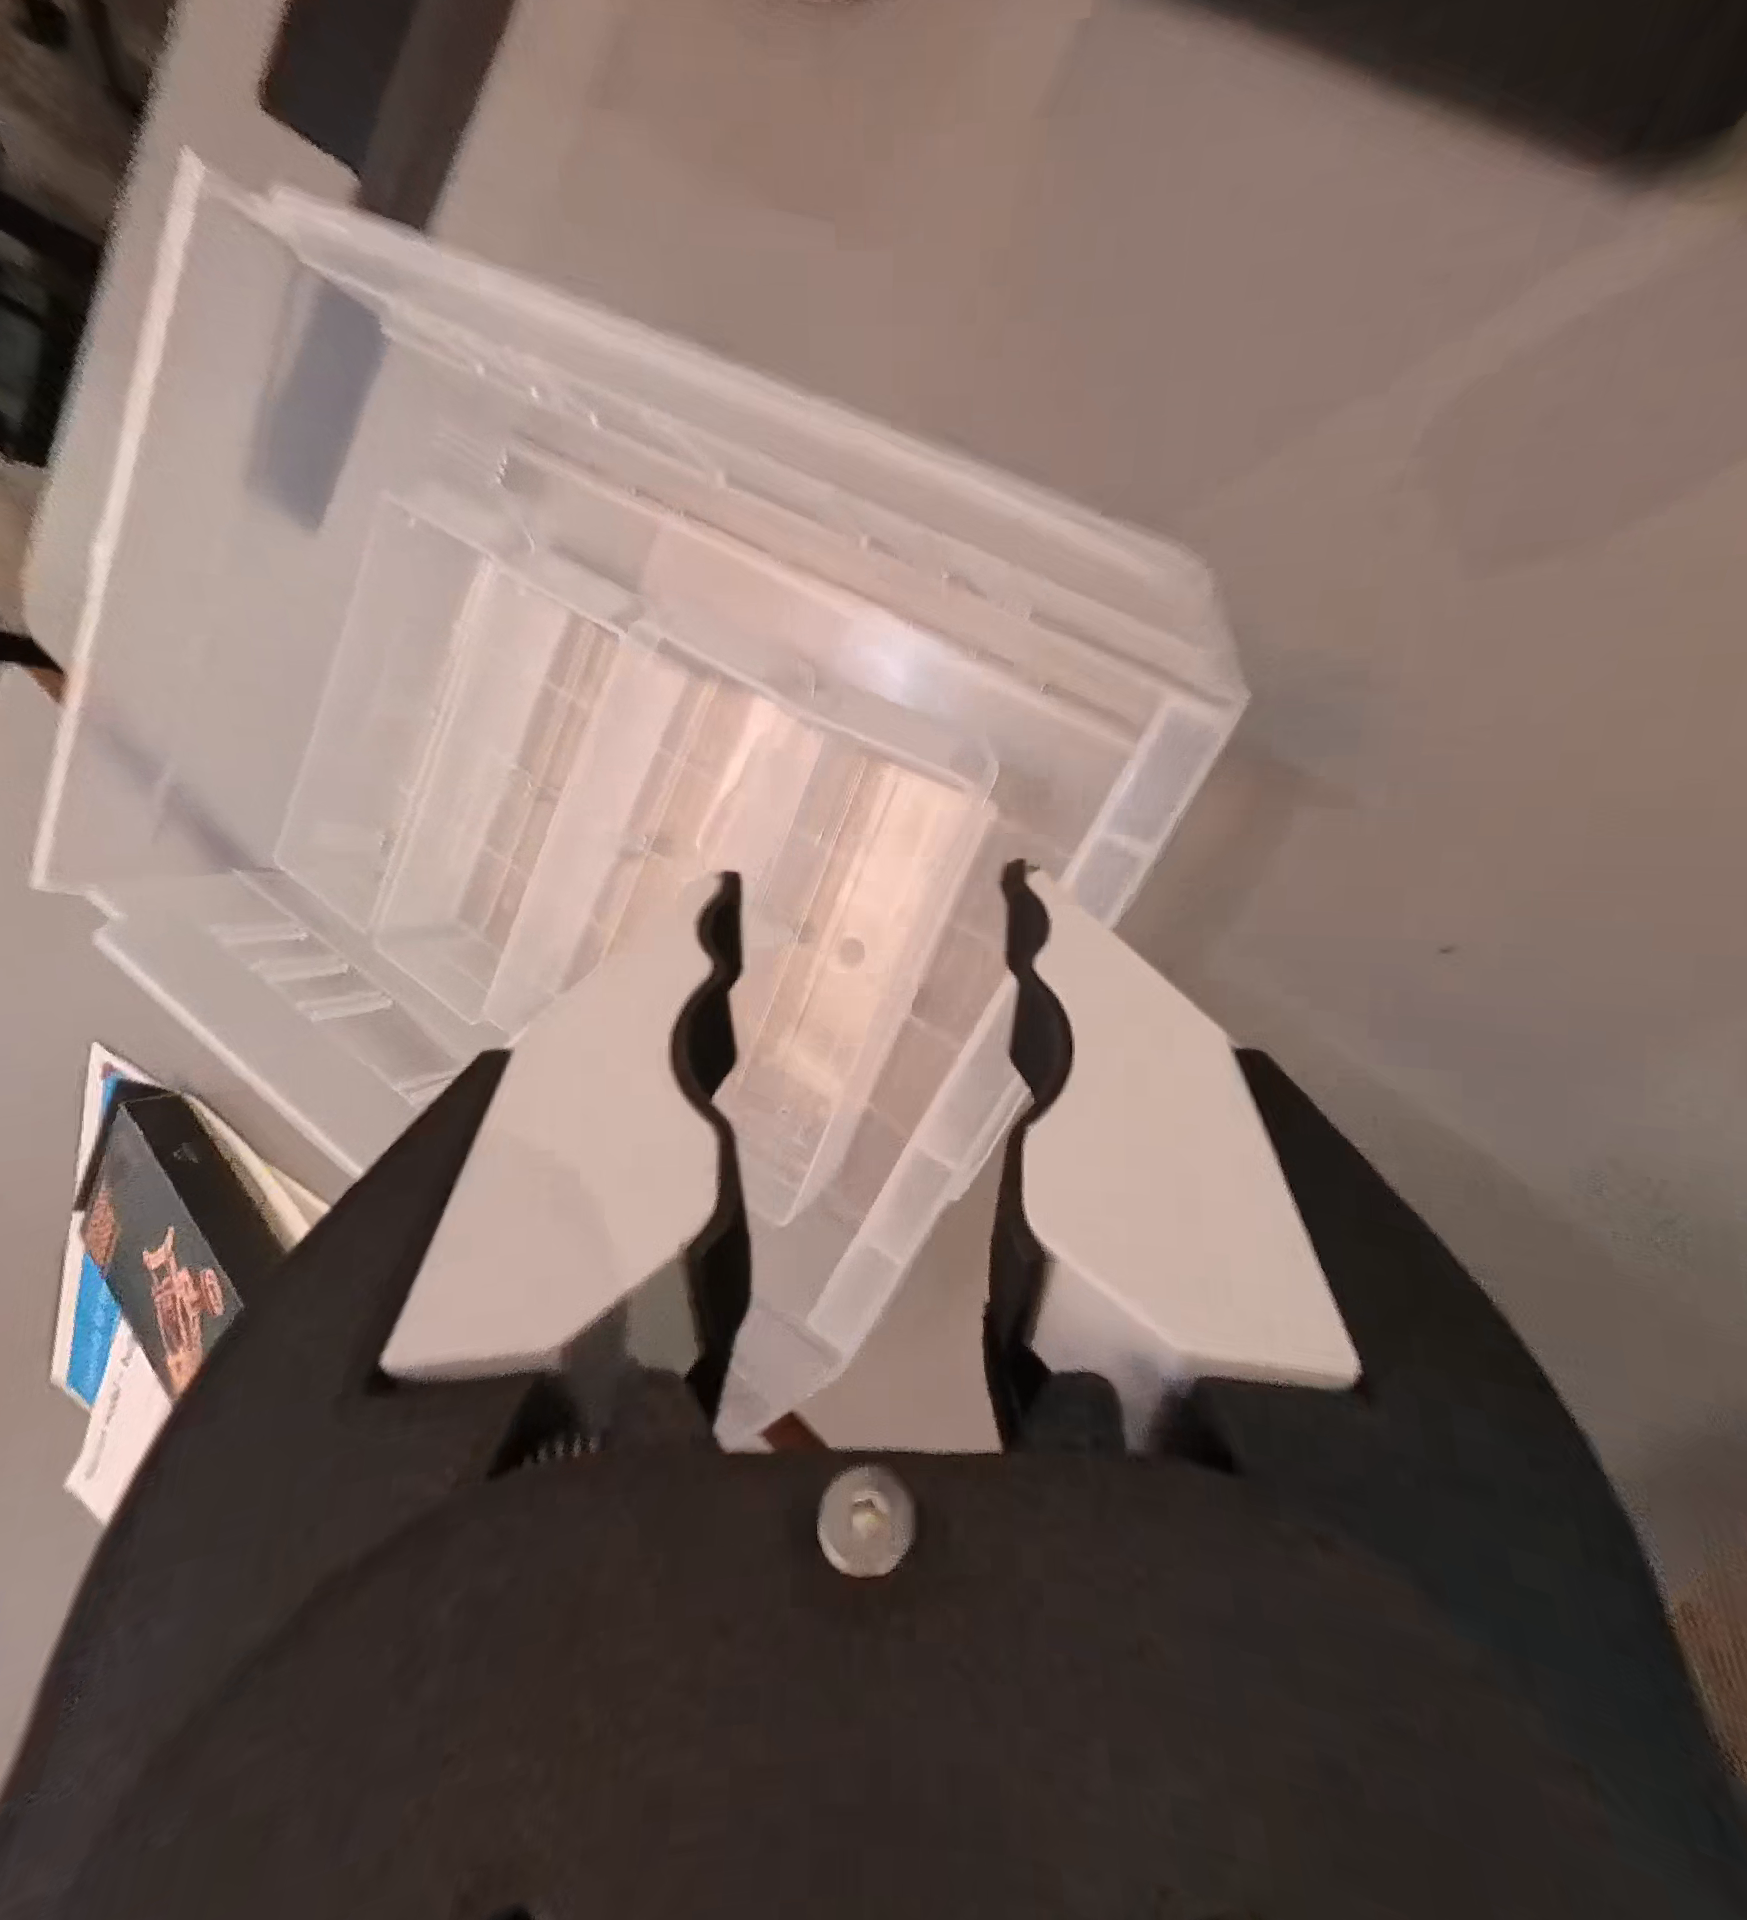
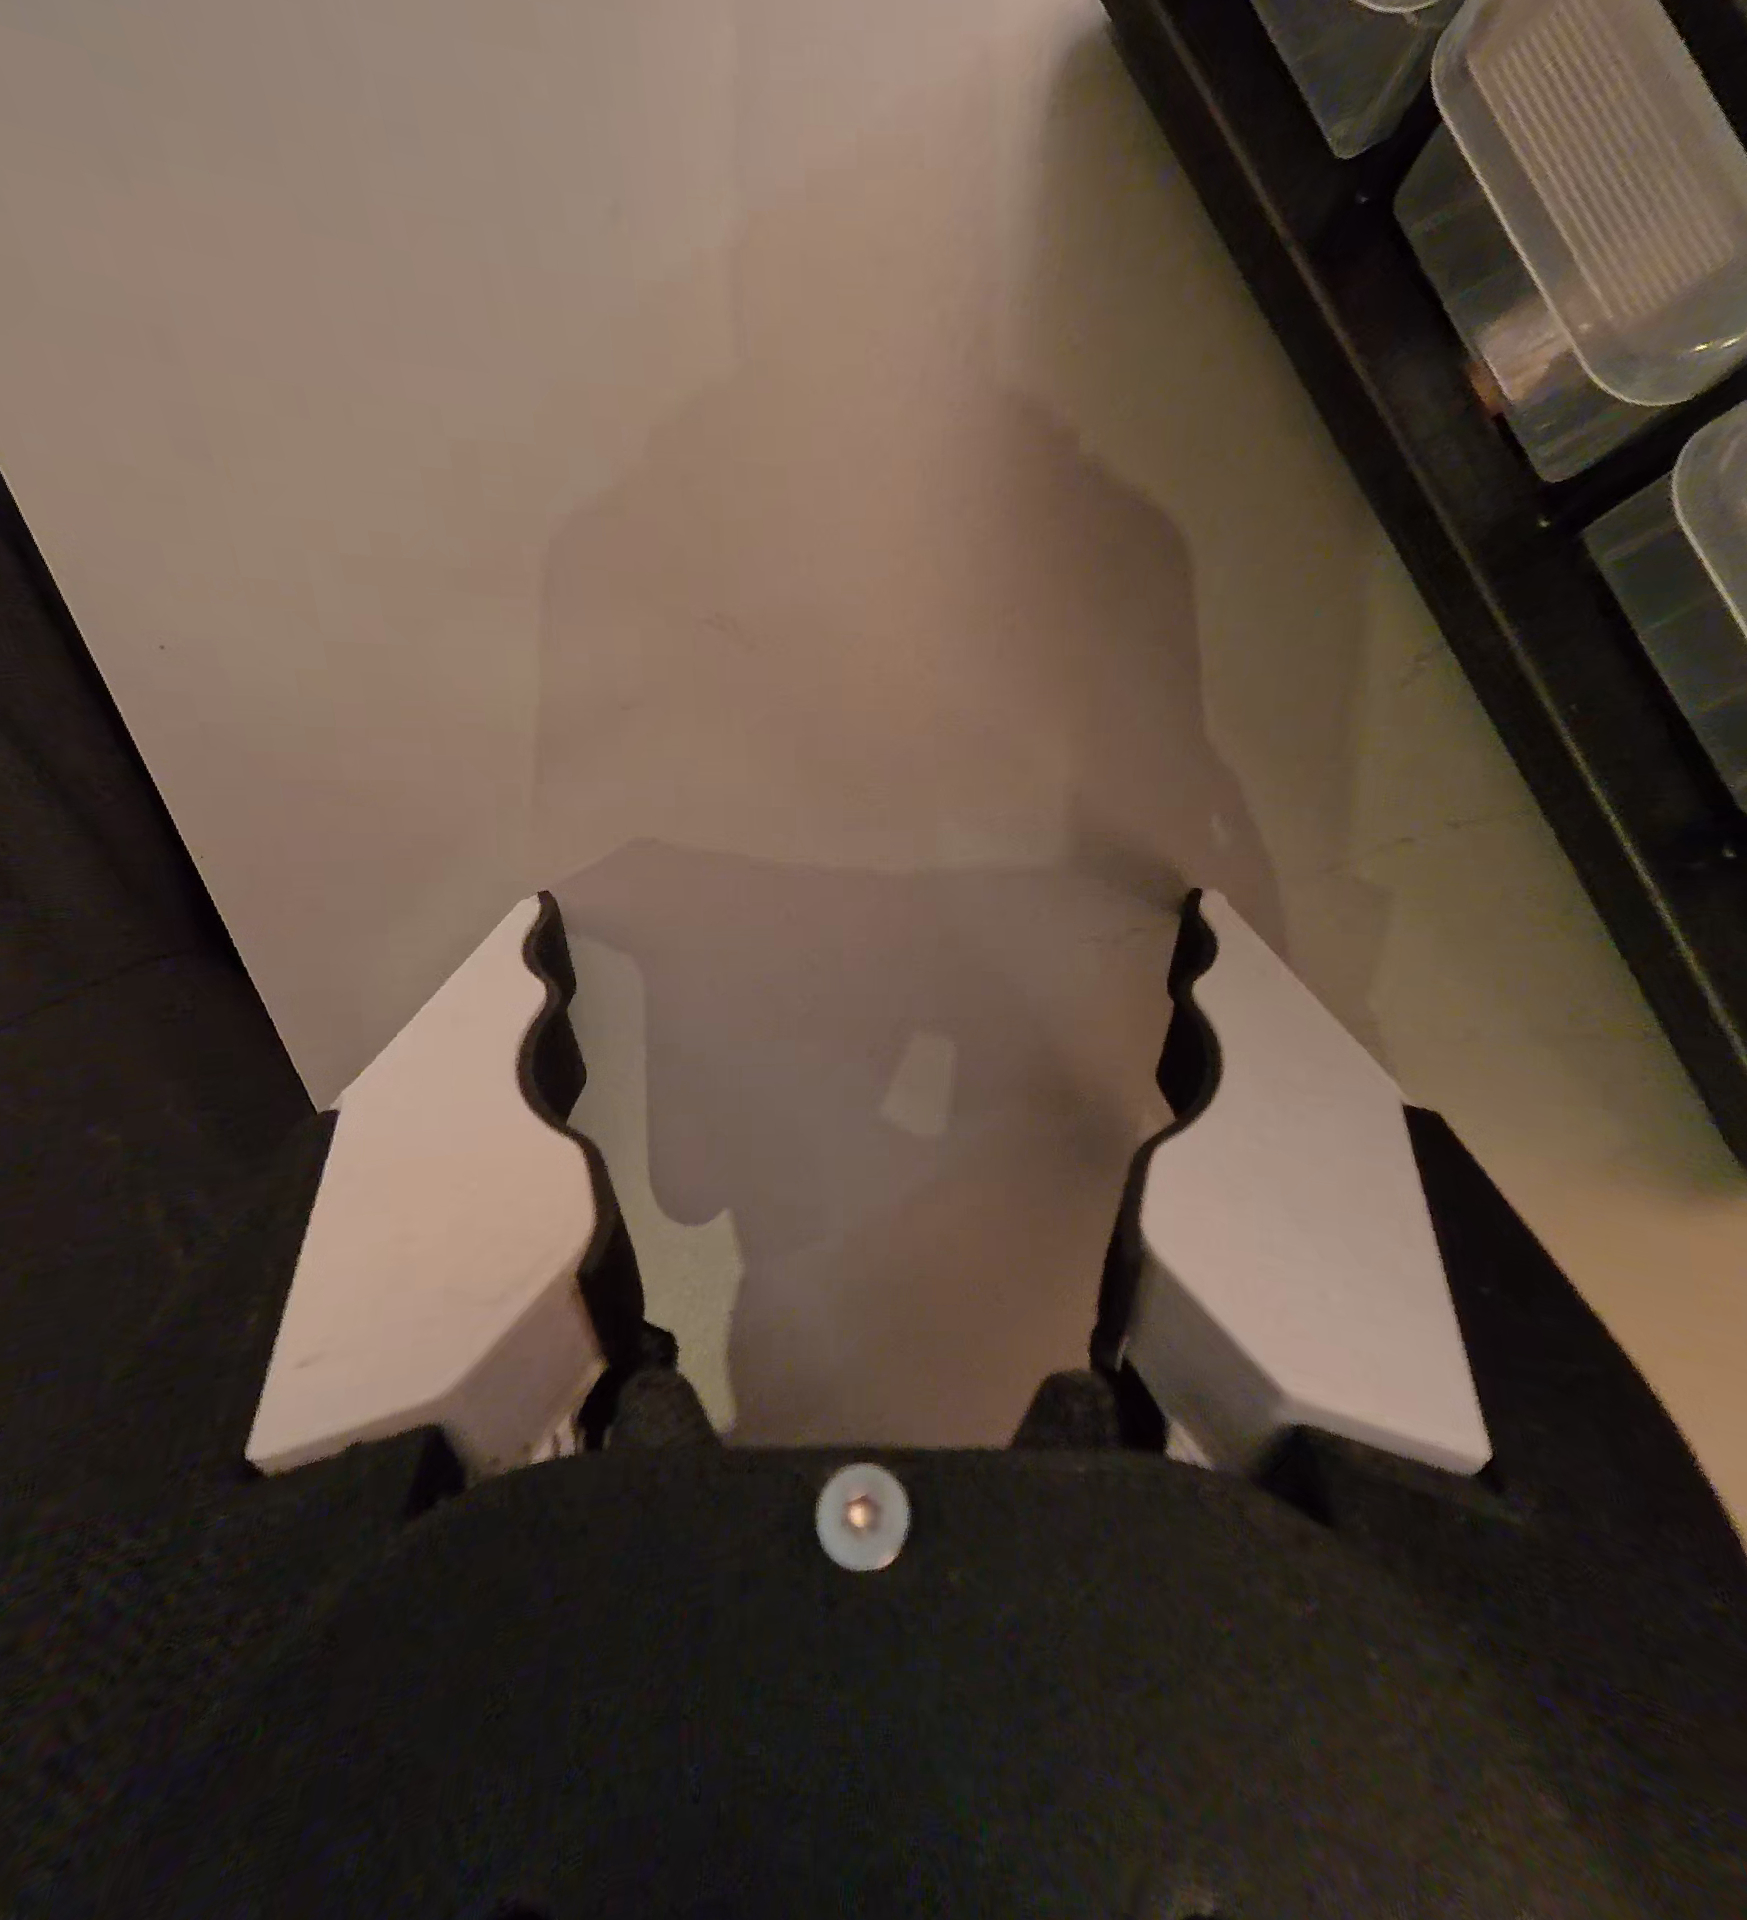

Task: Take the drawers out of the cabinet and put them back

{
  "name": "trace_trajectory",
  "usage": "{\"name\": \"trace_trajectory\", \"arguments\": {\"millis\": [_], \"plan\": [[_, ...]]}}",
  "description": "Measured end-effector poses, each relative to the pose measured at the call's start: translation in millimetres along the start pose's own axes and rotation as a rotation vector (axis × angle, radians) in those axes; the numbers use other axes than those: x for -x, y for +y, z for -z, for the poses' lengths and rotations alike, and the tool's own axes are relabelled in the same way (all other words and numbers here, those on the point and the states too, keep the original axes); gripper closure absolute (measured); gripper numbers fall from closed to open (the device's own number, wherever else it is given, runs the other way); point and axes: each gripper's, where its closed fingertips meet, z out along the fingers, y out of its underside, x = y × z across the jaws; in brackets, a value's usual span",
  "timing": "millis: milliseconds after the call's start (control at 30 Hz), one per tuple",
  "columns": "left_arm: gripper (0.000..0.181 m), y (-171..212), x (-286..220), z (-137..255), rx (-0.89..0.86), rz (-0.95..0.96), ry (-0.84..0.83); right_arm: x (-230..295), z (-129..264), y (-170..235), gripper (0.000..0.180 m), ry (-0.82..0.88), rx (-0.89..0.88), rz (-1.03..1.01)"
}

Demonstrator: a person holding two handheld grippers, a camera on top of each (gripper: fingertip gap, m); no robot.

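Observation:
In the left wrist view my left gripper point(image 1: 869, 883) is shut on a small clear plastic drawer point(image 1: 848, 1101), which reaches from the jaws' base out past the fingertips. Beyond it a pile of clear drawers point(image 1: 557, 727) lies on the white table point(image 1: 1368, 520), with a larger clear one point(image 1: 225, 582) underneath. The picture is blurred. In the right wrist view my right gripper point(image 2: 871, 902) is open and empty above the white table point(image 2: 536, 416). The black cabinet point(image 2: 1471, 520) stands at the right, with several clear drawers point(image 2: 1596, 239) with ribbed fronts in their slots.
A black box with an orange picture point(image 1: 162, 1247) lies on a blue and white sheet point(image 1: 90, 1361) left of my left gripper. The table's left edge borders a dark area point(image 2: 17, 831) in the right wrist view. Dark objects point(image 1: 370, 94) stand at the table's far side.

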Motion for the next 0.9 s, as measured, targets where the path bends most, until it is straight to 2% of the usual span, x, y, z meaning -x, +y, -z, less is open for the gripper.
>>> {"name": "trace_trajectory", "arguments": {"millis": [67, 267, 533, 667, 800, 900], "plan": [[0.121, 15, 9, -15, 0.076, -0.035, 0.027, 0, 0, 0, 0.066, -0.001, -0.002, -0.002], [0.112, 50, 8, -50, 0.254, -0.079, 0.180, -1, 0, -1, 0.067, -0.004, -0.009, -0.008], [0.106, 64, 11, -70, 0.315, -0.059, 0.227, -2, 1, -2, 0.069, -0.012, -0.025, -0.023], [0.106, 71, 11, -73, 0.345, -0.056, 0.241, -2, 1, -3, 0.069, -0.014, -0.028, -0.025], [0.120, 67, 10, -74, 0.326, -0.064, 0.258, -2, 1, -3, 0.069, -0.017, -0.031, -0.028], [0.124, 68, 10, -71, 0.340, -0.093, 0.265, -2, 0, -3, 0.069, -0.016, -0.029, -0.026]]}}
